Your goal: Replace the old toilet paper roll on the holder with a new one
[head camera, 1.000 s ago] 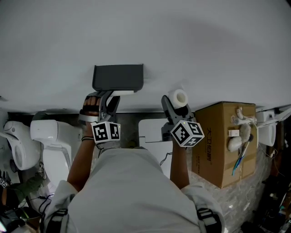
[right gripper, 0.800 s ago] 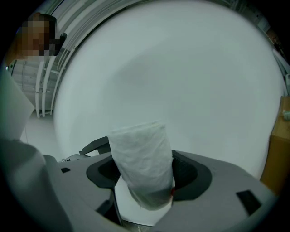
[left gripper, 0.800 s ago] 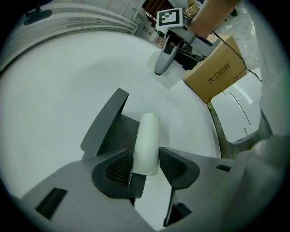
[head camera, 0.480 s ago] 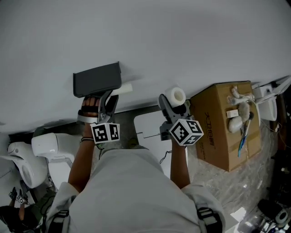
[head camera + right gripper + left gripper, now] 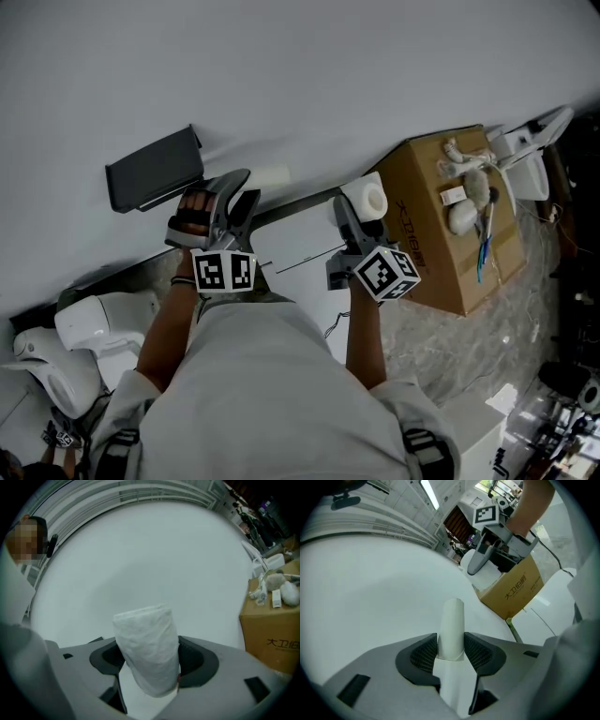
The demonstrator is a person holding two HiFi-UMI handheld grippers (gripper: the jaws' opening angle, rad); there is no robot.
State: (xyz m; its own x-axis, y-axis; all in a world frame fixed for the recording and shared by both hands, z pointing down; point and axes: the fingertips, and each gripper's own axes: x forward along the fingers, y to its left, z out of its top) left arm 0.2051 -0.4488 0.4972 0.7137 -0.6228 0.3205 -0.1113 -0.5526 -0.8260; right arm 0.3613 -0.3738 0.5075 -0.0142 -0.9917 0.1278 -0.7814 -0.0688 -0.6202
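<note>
Left gripper (image 5: 451, 651) at bottom centre: jaws have just been closing, and the pads now press both sides of the white old roll tube (image 5: 452, 625), which sticks up between them. Right gripper (image 5: 480, 557) is at upper right above a cardboard box (image 5: 513, 588). White wall (image 5: 370, 597) fills the left.

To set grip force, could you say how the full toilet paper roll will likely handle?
The toilet paper roll looks soft: its surface is crinkled in the right gripper, so it probably squashes. Being cylindrical, it would likely roll if released.
</note>
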